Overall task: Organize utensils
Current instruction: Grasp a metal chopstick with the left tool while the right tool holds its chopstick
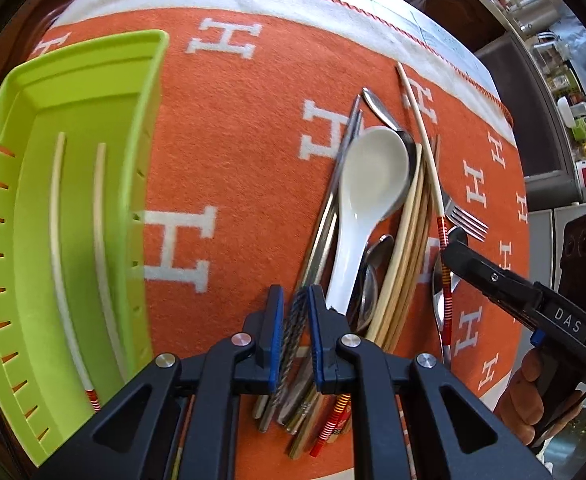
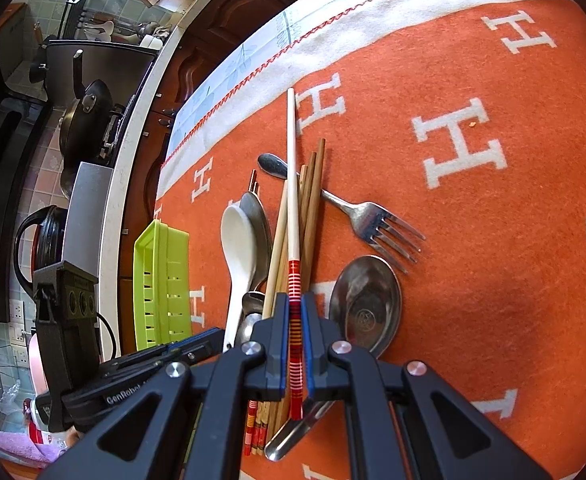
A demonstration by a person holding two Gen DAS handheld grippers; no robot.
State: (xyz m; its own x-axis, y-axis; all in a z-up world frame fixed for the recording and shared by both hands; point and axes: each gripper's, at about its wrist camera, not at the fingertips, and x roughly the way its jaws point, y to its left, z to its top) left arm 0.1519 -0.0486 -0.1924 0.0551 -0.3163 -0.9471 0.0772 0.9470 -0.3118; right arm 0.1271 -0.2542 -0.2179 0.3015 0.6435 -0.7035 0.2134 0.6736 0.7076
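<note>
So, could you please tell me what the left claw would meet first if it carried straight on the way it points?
Probably the utensil pile: the left claw, shut on a twisted metal chopstick, points at the steel chopsticks beside the white spoon. Depth is unclear.

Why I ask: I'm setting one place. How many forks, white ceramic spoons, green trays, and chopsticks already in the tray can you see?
Fork: 1
White ceramic spoon: 1
Green tray: 1
Chopsticks in the tray: 2
Total: 5

My left gripper point(image 1: 295, 312) and right gripper point(image 2: 295, 320) were black, with blue finger pads, round silver screws and white "DAS" lettering on the right one
</note>
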